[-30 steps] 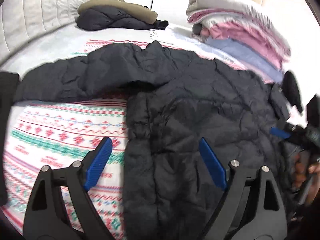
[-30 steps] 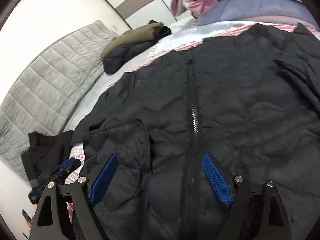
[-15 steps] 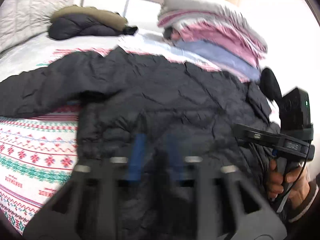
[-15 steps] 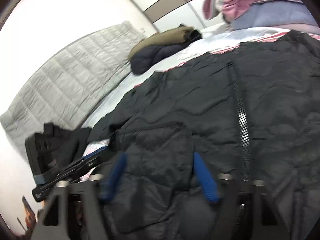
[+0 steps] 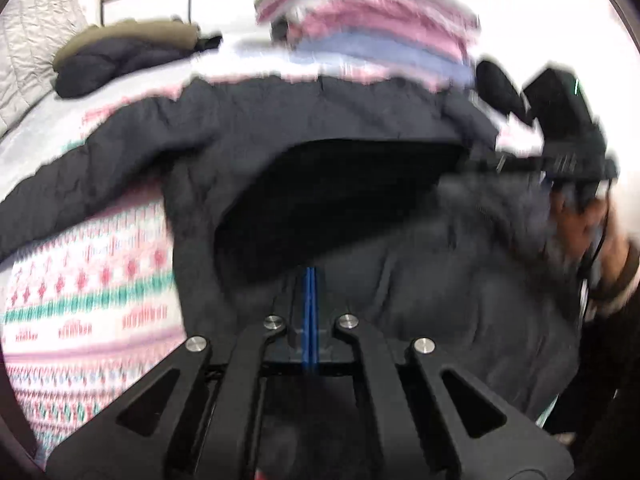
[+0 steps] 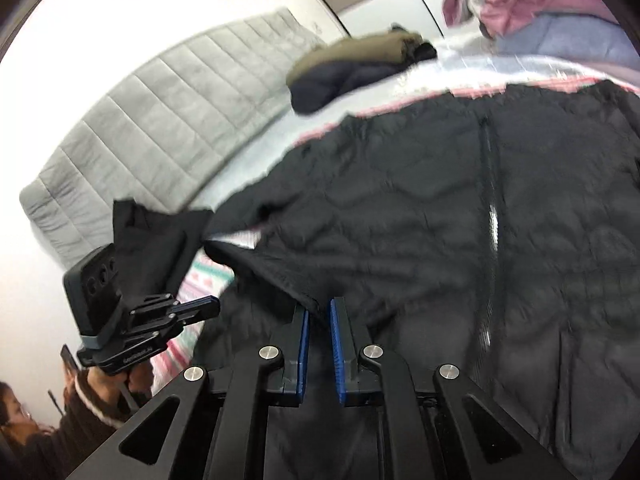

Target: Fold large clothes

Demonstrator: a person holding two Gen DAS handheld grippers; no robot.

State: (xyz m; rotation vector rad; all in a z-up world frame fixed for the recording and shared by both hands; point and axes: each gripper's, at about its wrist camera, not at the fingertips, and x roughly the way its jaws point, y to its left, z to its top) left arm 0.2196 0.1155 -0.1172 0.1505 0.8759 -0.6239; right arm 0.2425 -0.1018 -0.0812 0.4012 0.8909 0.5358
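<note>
A large black puffer jacket [image 5: 320, 120] lies spread on a patterned bedspread [image 5: 88, 280], zipper up [image 6: 490, 208]. My left gripper [image 5: 310, 276] is shut on the jacket's bottom hem and lifts it, so the dark lining [image 5: 340, 188] shows. My right gripper [image 6: 318, 308] is shut on the hem of the same jacket [image 6: 400, 220] and holds the edge raised off the bed. The right gripper also shows in the left wrist view [image 5: 560, 160], and the left gripper in the right wrist view [image 6: 192, 310].
An olive and navy folded coat [image 5: 128, 52] lies at the far side of the bed. A stack of pink, blue and white bedding [image 5: 372, 36] is at the back right. A grey quilted headboard [image 6: 160, 120] lines the left. A dark garment [image 6: 152, 236] lies by it.
Both grippers went from open above the jacket to shut on its bottom hem. The hem has risen off the bed and the lining is exposed.
</note>
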